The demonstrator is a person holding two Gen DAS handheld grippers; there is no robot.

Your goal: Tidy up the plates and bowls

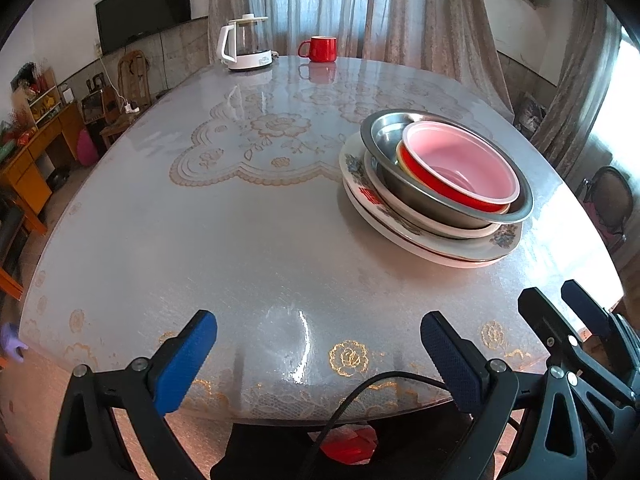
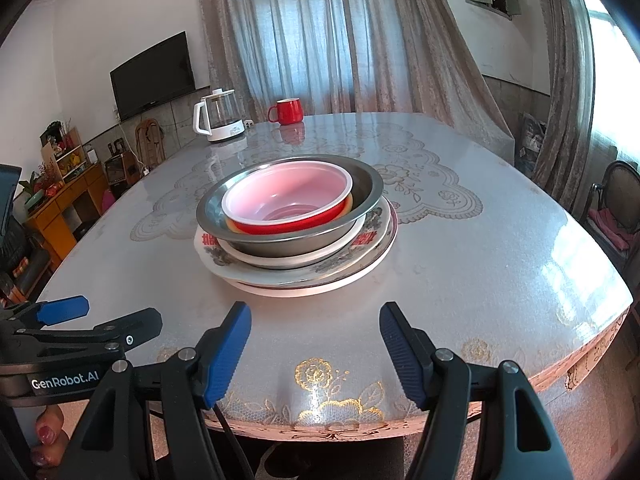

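Note:
A stack of dishes stands on the table. A red bowl with a pink inside (image 1: 460, 168) (image 2: 288, 200) sits in a steel bowl (image 1: 516, 210) (image 2: 368, 188), on a white plate and a flower-patterned plate (image 1: 440, 240) (image 2: 376, 248). My left gripper (image 1: 318, 344) is open and empty at the near table edge, left of the stack. My right gripper (image 2: 316, 340) is open and empty, just in front of the stack. The right gripper shows in the left view (image 1: 560, 300); the left one shows in the right view (image 2: 112, 316).
A white and glass kettle (image 1: 244, 42) (image 2: 220, 116) and a red mug (image 1: 320, 49) (image 2: 287, 112) stand at the far edge of the table (image 1: 240, 240). Curtains hang behind. A chair (image 2: 616, 208) stands at the right, cabinets at the left.

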